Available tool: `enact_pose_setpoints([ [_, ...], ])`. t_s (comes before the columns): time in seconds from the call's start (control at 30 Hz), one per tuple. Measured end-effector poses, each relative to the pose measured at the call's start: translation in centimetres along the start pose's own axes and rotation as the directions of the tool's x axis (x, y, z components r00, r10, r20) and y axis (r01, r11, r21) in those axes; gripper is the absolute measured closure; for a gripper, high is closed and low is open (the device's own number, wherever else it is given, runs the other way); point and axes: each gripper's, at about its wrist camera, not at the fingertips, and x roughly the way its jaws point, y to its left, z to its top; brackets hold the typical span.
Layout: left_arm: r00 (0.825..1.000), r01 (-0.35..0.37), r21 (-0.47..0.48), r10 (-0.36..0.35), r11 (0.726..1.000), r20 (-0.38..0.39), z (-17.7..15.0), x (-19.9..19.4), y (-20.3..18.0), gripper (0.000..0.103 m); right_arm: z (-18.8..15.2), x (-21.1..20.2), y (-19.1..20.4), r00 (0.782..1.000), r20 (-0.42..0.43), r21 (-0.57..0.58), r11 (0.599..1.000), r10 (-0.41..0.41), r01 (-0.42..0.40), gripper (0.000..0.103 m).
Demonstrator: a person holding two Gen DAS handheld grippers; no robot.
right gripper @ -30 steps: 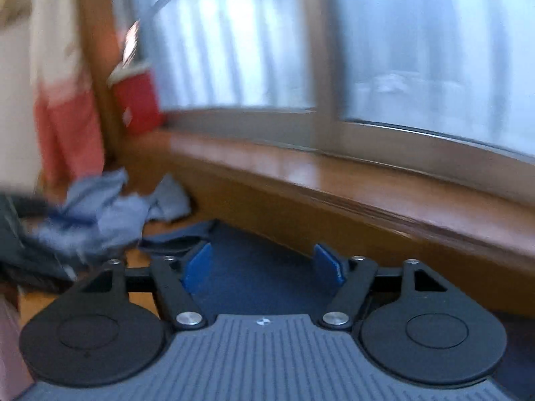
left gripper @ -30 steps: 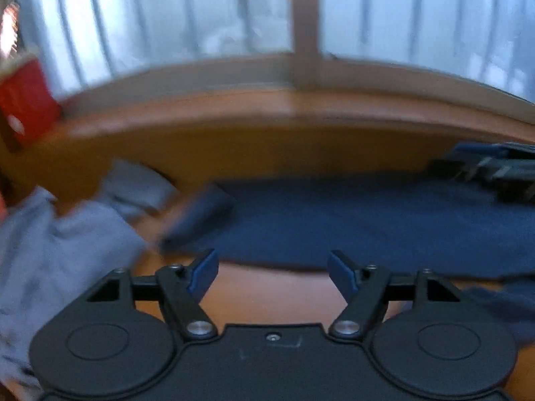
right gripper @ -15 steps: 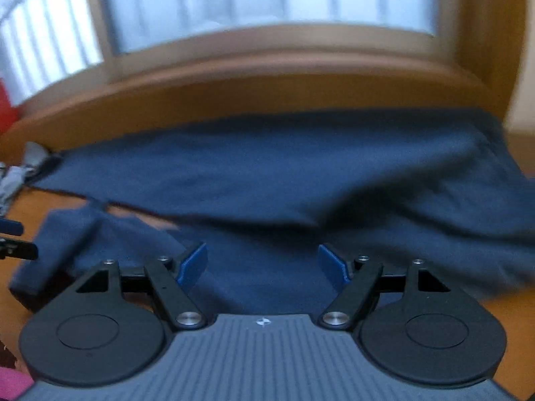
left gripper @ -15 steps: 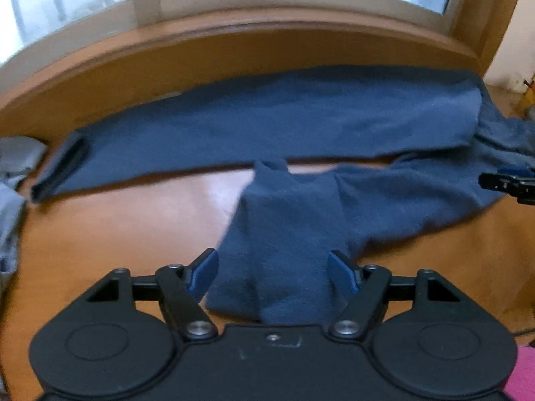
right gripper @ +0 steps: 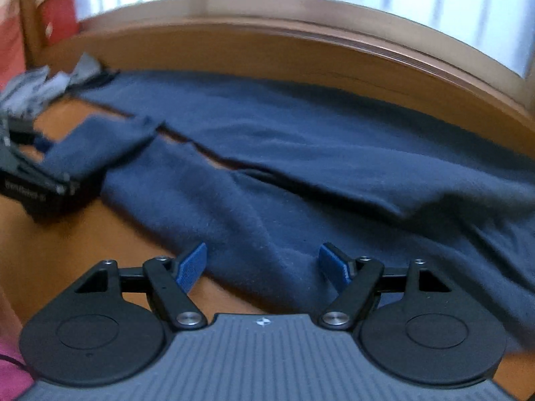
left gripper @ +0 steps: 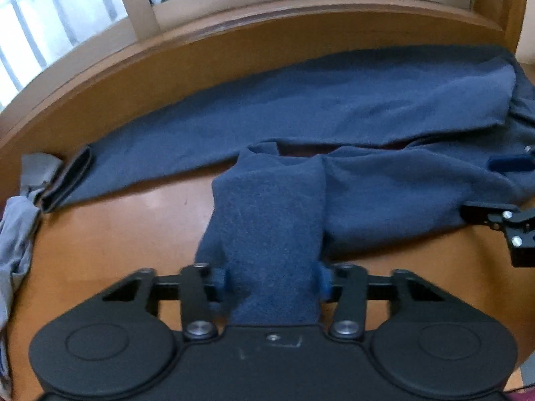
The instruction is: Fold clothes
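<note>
Navy trousers (left gripper: 334, 107) lie spread on the wooden table (left gripper: 117, 234), one leg along the window ledge, the other bent toward me. My left gripper (left gripper: 272, 280) is closing around the end of that bent leg (left gripper: 271, 220); the cloth fills the gap and both blue pads press into it. In the right wrist view the same trousers (right gripper: 317, 140) stretch across the table. My right gripper (right gripper: 264, 267) hangs open low over the near edge of the cloth, pads apart and not pinching it. Each gripper shows in the other's view: right gripper (left gripper: 501, 220), left gripper (right gripper: 33, 180).
A heap of grey clothes (left gripper: 16, 234) lies at the table's left end, also visible as grey clothes (right gripper: 33, 83). A red container (right gripper: 60, 16) stands by the window. A raised wooden ledge (left gripper: 234, 53) borders the far side. Pink cloth (right gripper: 10, 371) shows at the near left.
Both views swung down from the window onto the trousers. My left gripper came down over the bent leg's end and its jaws narrowed onto it. The right gripper lowered to the cloth, still open.
</note>
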Motion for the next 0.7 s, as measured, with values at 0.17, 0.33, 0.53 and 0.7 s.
enact_pose_setpoints([
  [0.17,0.998,0.028,-0.156,-0.019,0.987,0.057,0.9,-2.3,1.1,0.082,0.2,-0.9,-2.6,0.996,0.051,0.168,0.982,0.073,-0.081,0.094],
  [0.33,0.985,-0.029,-0.219,0.065,0.975,0.161,0.5,-8.5,3.4,0.082,0.1,-6.1,-4.1,0.954,0.151,0.307,0.905,0.260,-0.295,0.099],
  [0.53,0.983,-0.142,-0.206,0.162,0.968,0.083,-2.7,-9.5,6.4,0.075,-0.8,-10.0,1.0,0.910,0.162,0.209,0.888,0.382,-0.410,0.098],
  [0.7,0.977,-0.211,-0.135,0.214,0.968,0.010,-4.7,-7.1,7.4,0.067,-2.4,-7.9,3.4,0.944,0.060,0.291,0.899,0.325,-0.328,0.082],
])
